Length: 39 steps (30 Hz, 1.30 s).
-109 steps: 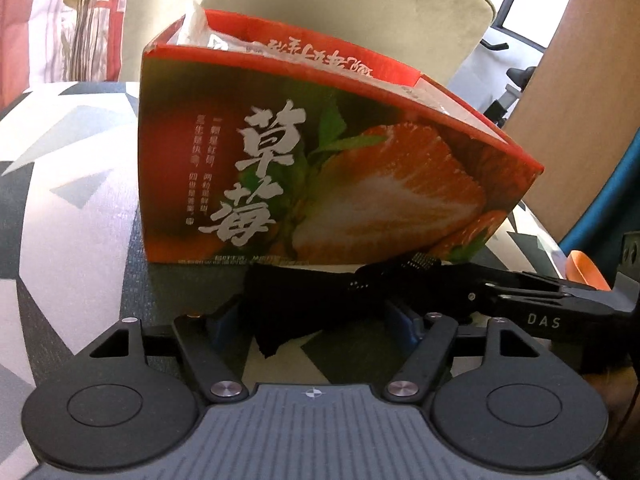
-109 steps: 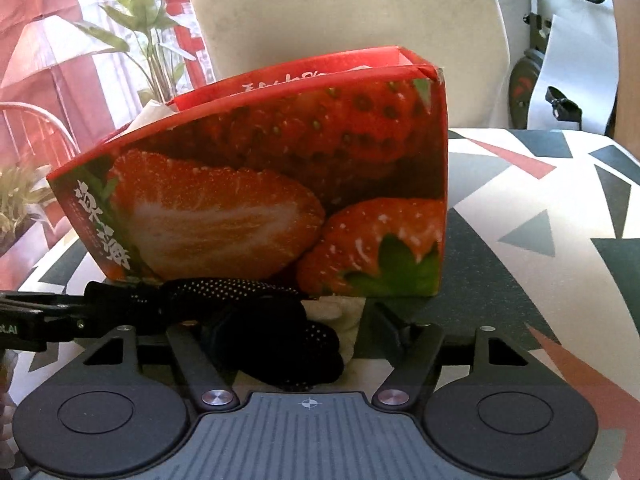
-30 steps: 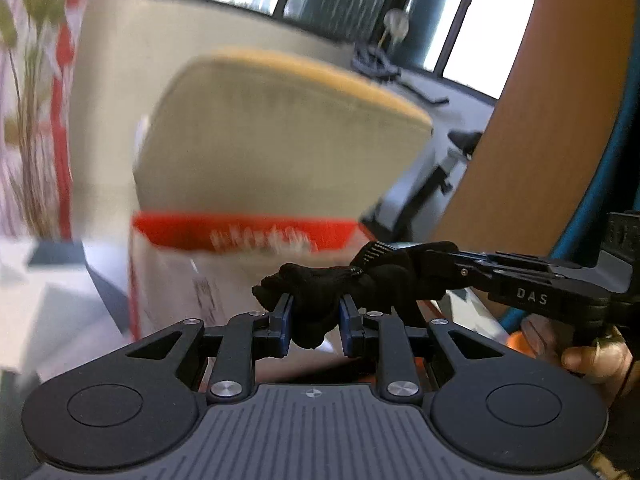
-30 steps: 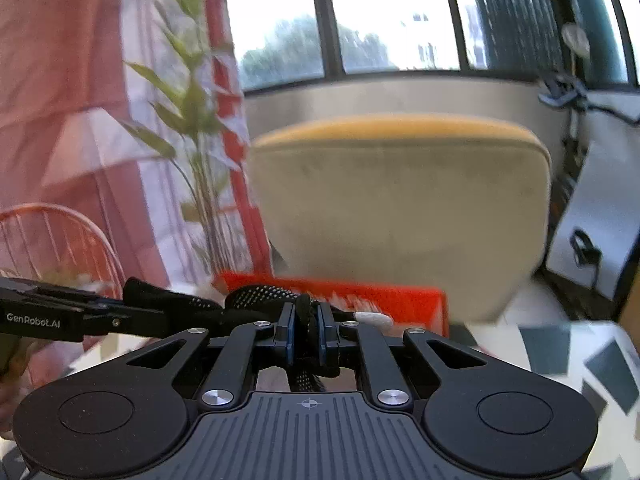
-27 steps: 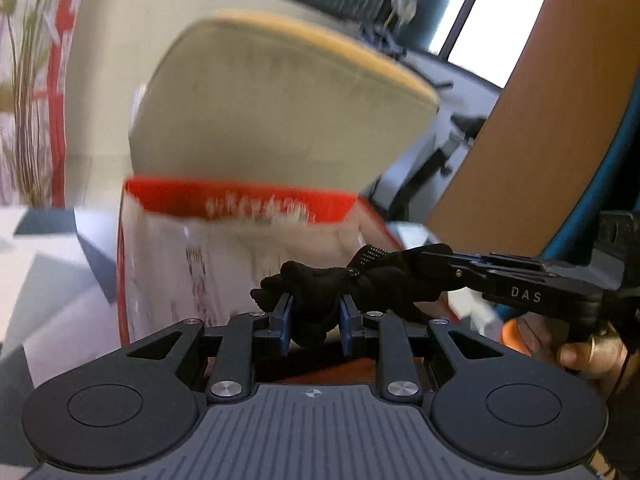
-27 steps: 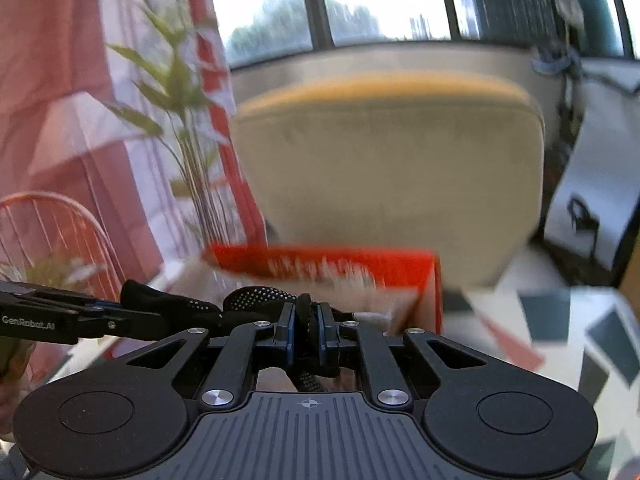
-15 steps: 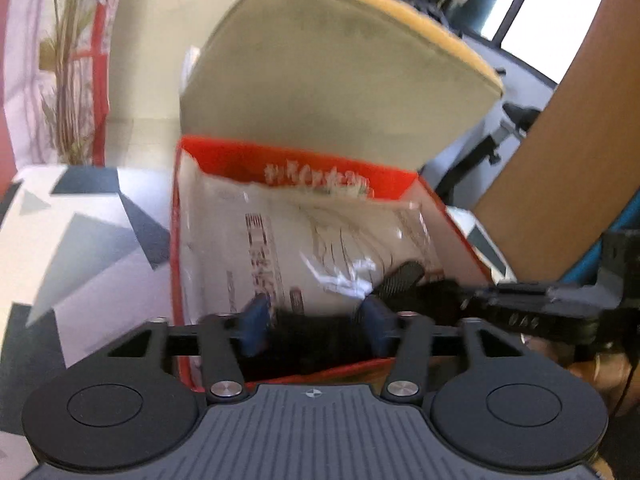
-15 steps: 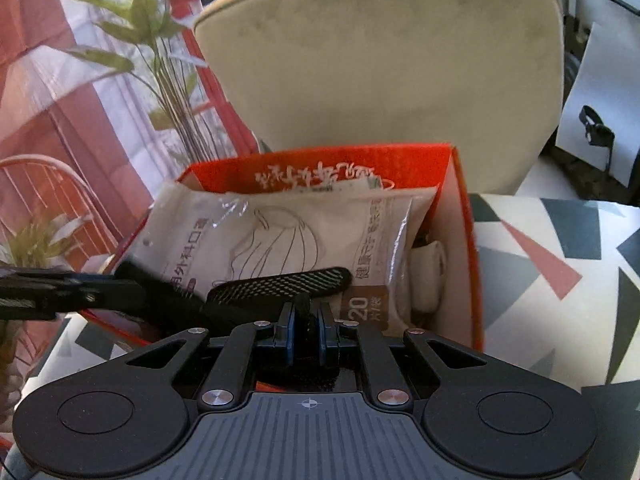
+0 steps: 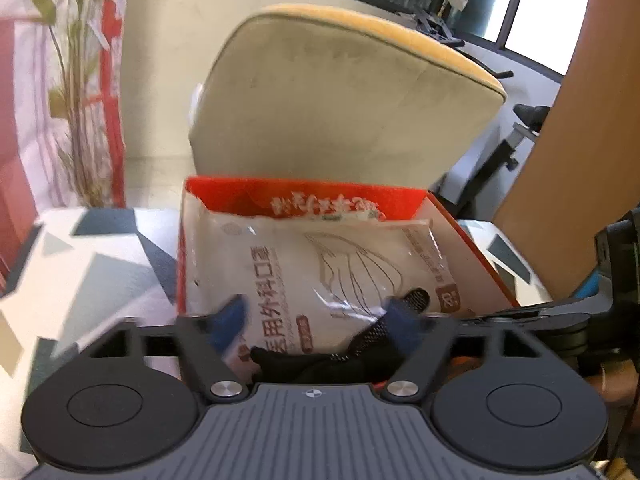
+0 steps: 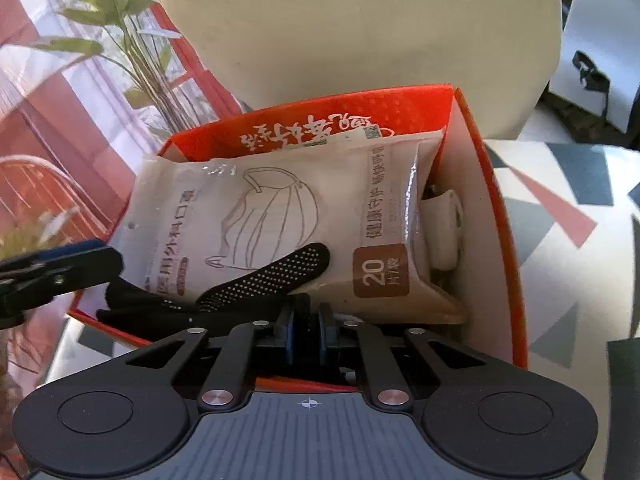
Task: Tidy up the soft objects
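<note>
The black glove point(image 10: 264, 280) with dotted palm lies over the near rim of the open red strawberry box point(image 10: 500, 240), resting on a white mask packet point(image 10: 260, 208). My right gripper point(image 10: 308, 330) is shut on the glove's cuff end just inside the box. My left gripper point(image 9: 316, 320) has its jaws opening wide. The glove point(image 9: 320, 364) sags low between its blue fingertips point(image 9: 232, 320), and neither pad presses on it. The box point(image 9: 304, 200) and the packet point(image 9: 320, 264) also fill the left wrist view. The right gripper's fingers point(image 9: 540, 316) reach in from the right there.
The box stands on a table with a grey, white and red triangle pattern point(image 10: 560, 220). A beige chair back point(image 9: 340, 100) rises right behind the box. A potted plant point(image 9: 80, 80) stands at the left, a wooden panel point(image 9: 580, 120) at the right. A small white object point(image 10: 444, 236) sits in the box's right end.
Both grippers carried the glove up from the table and tipped down over the box. The left jaws opened and let go of the glove; the right still grips it.
</note>
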Each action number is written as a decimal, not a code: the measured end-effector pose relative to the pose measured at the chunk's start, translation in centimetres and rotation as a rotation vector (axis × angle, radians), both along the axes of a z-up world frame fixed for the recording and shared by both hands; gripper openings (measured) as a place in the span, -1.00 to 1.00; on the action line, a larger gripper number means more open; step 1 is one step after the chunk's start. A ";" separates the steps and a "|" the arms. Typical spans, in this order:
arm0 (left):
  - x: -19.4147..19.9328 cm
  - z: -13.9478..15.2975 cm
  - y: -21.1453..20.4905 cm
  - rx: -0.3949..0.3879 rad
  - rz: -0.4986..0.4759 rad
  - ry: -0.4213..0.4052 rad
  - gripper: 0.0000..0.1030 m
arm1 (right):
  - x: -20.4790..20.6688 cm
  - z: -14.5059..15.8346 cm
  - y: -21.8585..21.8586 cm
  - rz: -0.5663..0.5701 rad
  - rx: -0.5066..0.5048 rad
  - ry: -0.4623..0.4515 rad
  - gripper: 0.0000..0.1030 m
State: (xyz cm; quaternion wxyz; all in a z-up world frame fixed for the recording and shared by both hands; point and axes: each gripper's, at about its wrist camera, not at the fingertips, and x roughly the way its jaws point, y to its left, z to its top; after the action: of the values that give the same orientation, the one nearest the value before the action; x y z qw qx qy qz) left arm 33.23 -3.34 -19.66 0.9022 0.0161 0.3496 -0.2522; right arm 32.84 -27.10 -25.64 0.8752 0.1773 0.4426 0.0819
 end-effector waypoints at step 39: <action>-10.9 10.3 2.1 0.131 0.312 -0.224 1.00 | -12.6 14.4 0.6 -0.148 -0.211 -0.412 0.99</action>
State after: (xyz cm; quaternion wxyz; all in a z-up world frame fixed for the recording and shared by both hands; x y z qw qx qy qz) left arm 22.30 -1.26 -9.38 0.9605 0.0484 0.2612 -0.0824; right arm 20.27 -26.48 -11.26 0.9643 0.0962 0.2465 0.0052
